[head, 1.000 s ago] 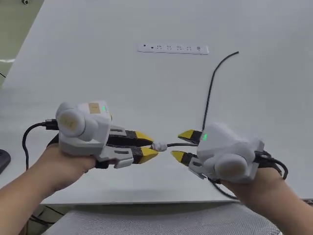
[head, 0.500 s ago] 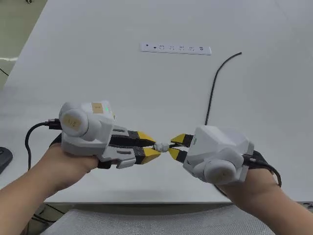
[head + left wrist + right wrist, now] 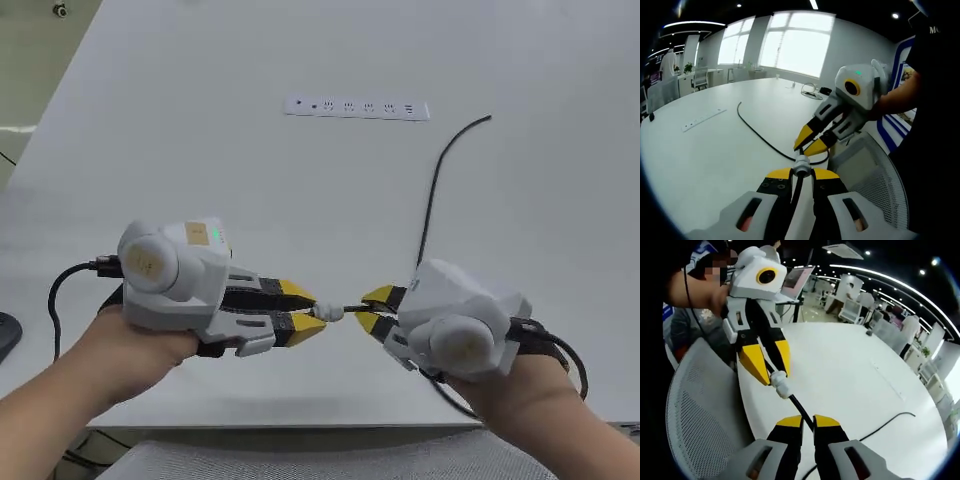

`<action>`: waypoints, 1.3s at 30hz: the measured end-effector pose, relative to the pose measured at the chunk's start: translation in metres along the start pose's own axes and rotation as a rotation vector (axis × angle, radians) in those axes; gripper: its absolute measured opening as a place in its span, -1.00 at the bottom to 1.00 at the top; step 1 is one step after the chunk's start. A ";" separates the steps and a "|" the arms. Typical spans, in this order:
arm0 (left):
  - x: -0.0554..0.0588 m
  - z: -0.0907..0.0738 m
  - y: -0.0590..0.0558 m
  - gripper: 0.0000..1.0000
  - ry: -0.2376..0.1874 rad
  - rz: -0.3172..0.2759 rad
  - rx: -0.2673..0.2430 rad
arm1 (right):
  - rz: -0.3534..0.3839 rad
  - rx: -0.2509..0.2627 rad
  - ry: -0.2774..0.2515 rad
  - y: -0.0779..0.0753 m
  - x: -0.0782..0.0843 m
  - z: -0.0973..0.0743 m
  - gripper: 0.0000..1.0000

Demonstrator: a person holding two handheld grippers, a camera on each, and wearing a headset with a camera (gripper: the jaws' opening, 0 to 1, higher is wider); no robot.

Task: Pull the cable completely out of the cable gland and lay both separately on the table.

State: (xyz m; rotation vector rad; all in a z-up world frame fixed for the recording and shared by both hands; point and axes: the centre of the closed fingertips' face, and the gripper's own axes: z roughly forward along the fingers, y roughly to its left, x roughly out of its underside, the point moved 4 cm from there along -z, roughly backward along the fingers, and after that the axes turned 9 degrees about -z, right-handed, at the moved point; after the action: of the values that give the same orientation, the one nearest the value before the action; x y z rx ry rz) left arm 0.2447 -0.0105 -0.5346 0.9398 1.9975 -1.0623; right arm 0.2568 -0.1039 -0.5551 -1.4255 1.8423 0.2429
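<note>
Spreads tips slightly apart versus half a second ago, clamps cable gland [image 3: 779, 381] in left gripper [image 3: 803, 175] and cable [image 3: 430, 200] just beside it in right gripper [image 3: 808, 421] above table [image 3: 250, 180] edge, likely barely starts pull, leaves full extraction and laying both down.

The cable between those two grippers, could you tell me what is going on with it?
A person holds the left gripper shut on the white cable gland and the right gripper shut on the black cable beside it, above the table edge. The cable has not come out of the gland yet.
</note>
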 end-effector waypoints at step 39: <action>-0.001 0.000 -0.003 -0.70 -0.025 -0.011 -0.015 | 0.465 0.038 0.107 -0.010 0.070 0.003 -0.96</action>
State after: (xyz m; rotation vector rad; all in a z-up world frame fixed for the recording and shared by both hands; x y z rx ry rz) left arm 0.2430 -0.0119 -0.5325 0.9039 1.9896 -1.0587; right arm 0.2620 -0.1571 -0.6011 -0.9833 2.2393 0.3632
